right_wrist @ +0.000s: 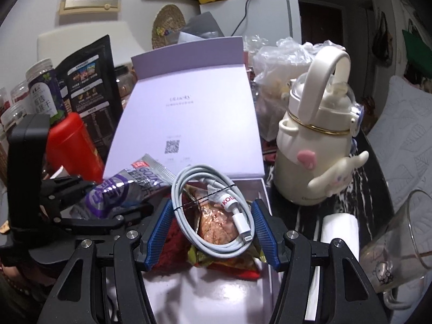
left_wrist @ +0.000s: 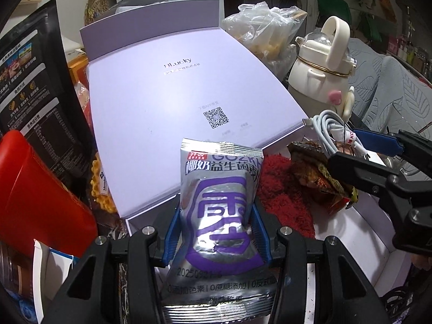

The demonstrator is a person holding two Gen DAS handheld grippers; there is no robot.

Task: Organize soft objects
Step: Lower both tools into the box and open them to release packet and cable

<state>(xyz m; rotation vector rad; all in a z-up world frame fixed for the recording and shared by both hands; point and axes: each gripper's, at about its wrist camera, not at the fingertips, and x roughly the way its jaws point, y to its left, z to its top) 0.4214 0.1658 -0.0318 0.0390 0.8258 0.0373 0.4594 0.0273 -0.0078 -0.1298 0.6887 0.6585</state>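
Note:
My left gripper (left_wrist: 216, 224) is shut on a silver and purple snack packet (left_wrist: 218, 202) and holds it over the front edge of the open lilac box (left_wrist: 372, 264). The packet also shows in the right wrist view (right_wrist: 121, 191). My right gripper (right_wrist: 212, 216) is shut on a coiled white cable (right_wrist: 216, 216), held above the box over a brown snack packet (right_wrist: 216, 226) and a red fluffy cloth (right_wrist: 172, 245). In the left wrist view the cable (left_wrist: 332, 132), the brown packet (left_wrist: 316, 172) and the red cloth (left_wrist: 283, 189) lie to the right.
The box's raised lilac lid (left_wrist: 175, 94) stands behind. A cream kettle-shaped bottle (right_wrist: 318, 145) stands right of the box, with a glass cup (right_wrist: 405, 243) and a white roll (right_wrist: 337, 232). A red canister (right_wrist: 73, 145), black pouch (right_wrist: 89, 86) and jars crowd the left.

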